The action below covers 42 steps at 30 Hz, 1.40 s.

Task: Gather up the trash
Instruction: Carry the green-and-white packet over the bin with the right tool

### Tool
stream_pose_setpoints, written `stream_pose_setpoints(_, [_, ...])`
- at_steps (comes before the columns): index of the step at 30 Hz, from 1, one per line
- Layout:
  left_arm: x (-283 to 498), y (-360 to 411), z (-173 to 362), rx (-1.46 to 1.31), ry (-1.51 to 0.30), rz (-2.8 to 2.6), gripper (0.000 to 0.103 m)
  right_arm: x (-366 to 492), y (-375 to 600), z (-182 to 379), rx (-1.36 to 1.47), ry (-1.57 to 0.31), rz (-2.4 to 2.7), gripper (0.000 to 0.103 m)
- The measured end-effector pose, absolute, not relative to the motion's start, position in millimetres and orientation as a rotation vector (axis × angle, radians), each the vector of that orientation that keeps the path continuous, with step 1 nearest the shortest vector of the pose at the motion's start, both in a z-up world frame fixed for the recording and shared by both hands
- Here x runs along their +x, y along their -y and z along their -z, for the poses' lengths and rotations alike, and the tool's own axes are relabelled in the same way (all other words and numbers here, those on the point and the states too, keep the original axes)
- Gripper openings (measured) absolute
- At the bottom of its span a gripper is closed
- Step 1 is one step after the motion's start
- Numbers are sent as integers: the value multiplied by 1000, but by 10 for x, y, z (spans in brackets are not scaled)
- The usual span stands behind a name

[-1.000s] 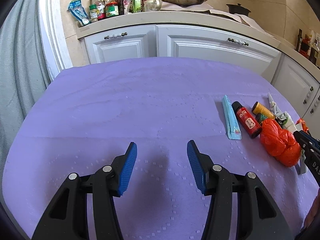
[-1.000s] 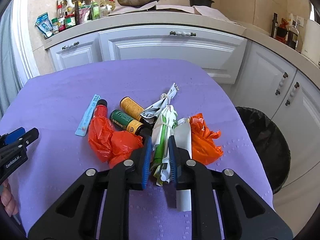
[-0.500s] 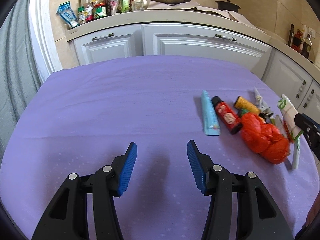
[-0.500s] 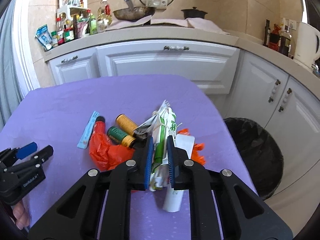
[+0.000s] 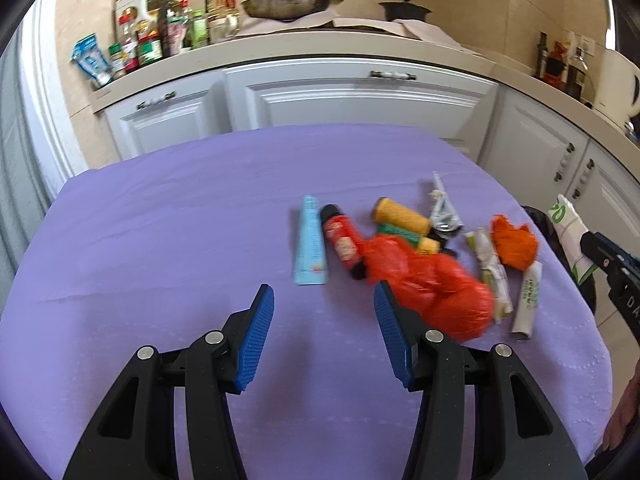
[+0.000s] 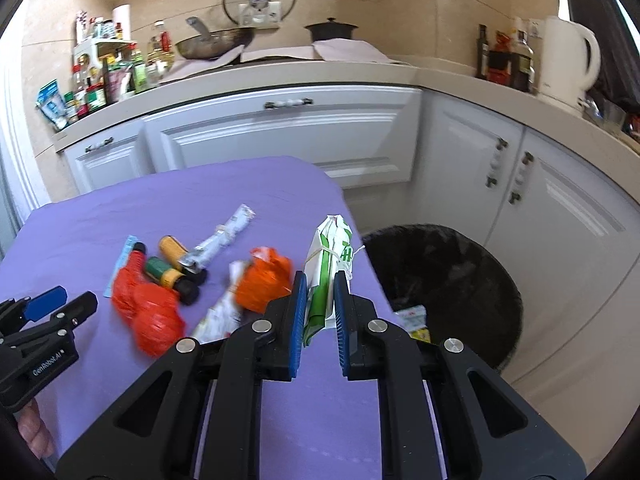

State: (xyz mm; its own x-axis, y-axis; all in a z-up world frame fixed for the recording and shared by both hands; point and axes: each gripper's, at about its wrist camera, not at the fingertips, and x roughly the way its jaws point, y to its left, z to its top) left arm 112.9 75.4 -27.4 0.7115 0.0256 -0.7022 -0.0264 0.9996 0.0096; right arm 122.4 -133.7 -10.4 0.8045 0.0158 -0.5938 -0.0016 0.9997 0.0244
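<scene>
Purple tablecloth (image 6: 160, 200), folded white-green wrapper (image 6: 328, 264).

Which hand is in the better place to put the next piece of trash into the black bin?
Right. The right gripper already holds the white-green wrapper beside the bin. The left gripper is open, empty, above the purple cloth.

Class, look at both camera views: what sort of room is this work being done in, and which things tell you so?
Most likely a home kitchen. A frying pan sits on the counter above white cabinets, a white kettle stands at the right, and seasoning bottles crowd the corner.
</scene>
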Motion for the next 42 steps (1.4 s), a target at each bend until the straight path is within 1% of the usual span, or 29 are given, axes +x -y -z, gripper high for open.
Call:
stream_pose_setpoints(3, [1136,-613,265,16,-778,-12,55,1195,1462,157,36,-645,6,14])
stream_pose_setpoints(10, [1161,-396,247,27,-777,2,56,1135,1709,269,70,-661,28,14])
stream_pose_setpoints(18, [1262,-153,303,42,-779,-7,72,1122,1822,320,101,-665,18,14])
stream_pose_setpoints(21, [1311,-95,375,62,-791,-20,75,1130,1839,333,109,-668,14,14])
stream_pose_setpoints(28, [1200,-143,369,89,-774,-16,75,1130,1851,355,121,-670,5,14])
stream_pose_setpoints(42, [973,-522,327,88,-796,-63,75,1103,1783,350,117,-669,-4,14])
